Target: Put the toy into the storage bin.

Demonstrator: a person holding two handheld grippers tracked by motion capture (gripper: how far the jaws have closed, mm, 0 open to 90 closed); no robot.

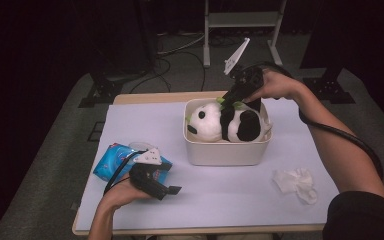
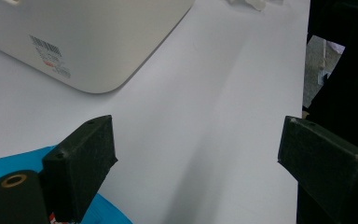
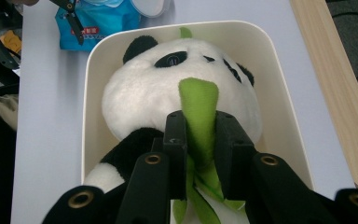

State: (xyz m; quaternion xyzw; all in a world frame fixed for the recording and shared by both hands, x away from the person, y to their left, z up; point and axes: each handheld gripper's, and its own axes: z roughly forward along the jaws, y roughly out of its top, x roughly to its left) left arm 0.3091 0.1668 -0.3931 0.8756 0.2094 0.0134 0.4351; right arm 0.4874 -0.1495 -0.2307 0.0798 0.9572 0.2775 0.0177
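A plush panda [image 1: 223, 123] lies on its side inside a cream plastic bin [image 1: 227, 152] near the middle of the table. My right gripper [image 1: 231, 101] reaches down over the bin's far rim and is shut on the panda's green felt leaf [image 3: 199, 116]. The leaf sticks up between the two black pads [image 3: 175, 140] in the right gripper view, with the panda's white head [image 3: 168, 88] just beyond. My left gripper [image 1: 172, 190] rests low at the front left, open, with bare table between its jaws [image 2: 196, 154]. It lies beside a blue wet-wipes pack [image 1: 115, 161].
A crumpled white tissue [image 1: 296, 182] lies at the front right. The table is covered by a pale sheet [image 1: 220, 200], with the wooden edge [image 1: 150, 98] showing at the back. A metal stand [image 1: 242, 20] and cables sit on the floor behind.
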